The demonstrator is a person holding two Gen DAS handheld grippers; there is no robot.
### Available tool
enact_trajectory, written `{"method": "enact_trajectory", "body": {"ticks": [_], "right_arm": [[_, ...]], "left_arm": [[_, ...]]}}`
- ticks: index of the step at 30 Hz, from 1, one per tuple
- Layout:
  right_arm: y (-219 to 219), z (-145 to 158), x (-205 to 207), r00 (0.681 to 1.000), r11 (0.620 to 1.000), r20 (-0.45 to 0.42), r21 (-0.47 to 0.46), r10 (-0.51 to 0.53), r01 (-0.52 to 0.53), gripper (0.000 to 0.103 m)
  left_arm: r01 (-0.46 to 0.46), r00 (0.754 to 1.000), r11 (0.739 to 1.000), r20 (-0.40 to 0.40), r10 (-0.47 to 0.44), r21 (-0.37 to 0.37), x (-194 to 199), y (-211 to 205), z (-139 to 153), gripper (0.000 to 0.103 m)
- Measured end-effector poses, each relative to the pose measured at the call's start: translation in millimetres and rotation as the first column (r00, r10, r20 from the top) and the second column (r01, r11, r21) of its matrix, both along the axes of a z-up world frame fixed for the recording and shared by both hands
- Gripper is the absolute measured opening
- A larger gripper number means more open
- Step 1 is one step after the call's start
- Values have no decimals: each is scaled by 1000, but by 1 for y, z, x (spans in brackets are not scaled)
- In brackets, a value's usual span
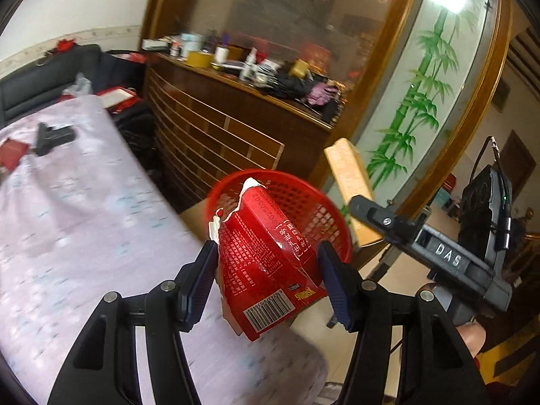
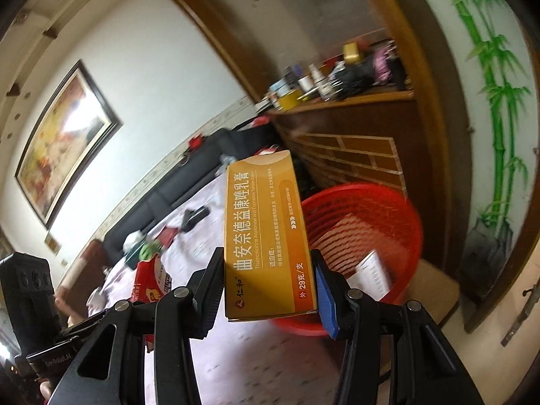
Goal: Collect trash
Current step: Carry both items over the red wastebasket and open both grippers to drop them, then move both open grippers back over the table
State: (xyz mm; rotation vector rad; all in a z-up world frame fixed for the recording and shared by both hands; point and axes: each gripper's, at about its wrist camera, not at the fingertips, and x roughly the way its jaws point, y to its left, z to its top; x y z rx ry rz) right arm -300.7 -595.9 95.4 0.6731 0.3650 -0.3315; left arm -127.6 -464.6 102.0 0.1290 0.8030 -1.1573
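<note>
The torn red carton sat clamped between the pads of the left gripper, held up w/ its ripped white edge pointing toward the red basket. Barcode end hung nearest the camera. The carton was in front of the basket's mouth in the left wrist view; whether it was actually over the rim can't be told.

The yellow ointment box was pinched lengthwise in the right gripper, both pads flat on its long sides, printed face up. From the right wrist view it stood just left of the basket and overlapped its near rim. In the left wrist view the same box showed at the right of the basket, gripped by the right gripper.

Inside the basket lay a white paper leaflet against the mesh wall. The basket rested on a cardboard box on the floor, beside the table w/ the pale lilac cloth.

Farther back on the cloth: a black gadget and a flat red packet, near each other. Behind the basket stood a dark wood cabinet w/ a cluttered top, and to its right a glass panel painted w/ green bamboo. A framed painting hung on the wall.
</note>
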Motion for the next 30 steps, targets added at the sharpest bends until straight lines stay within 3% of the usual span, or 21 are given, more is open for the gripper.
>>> {"method": "enact_trajectory", "body": {"ticks": [5,9,15,20,25,30], "right_arm": [[-31,-8,2,999,999,-29,16,-43,43,53],[-56,-18,8,997,997,-45,41,-67,69,53],[-85,-36,23,993,993,-95,91,-63,72,59],[-85,-40,15,993,993,-95,82,-73,81,59],[-78,-25,-14,991,989,-42,76,-123,126,59],[-69,-9,-34,987,986,-23,51,-159,160,59]], "left_arm": [[16,1000,1000,-15,-15,18,5,-51,-14,61],[-17,999,999,-26,18,38,15,-70,-26,68],[-16,998,999,-57,18,30,24,-67,-32,73],[8,995,999,-98,-4,47,23,-74,-37,77],[17,997,1000,-77,-16,19,13,-67,-28,87],[-6,999,1000,-54,5,-11,6,-44,-17,88]]}}
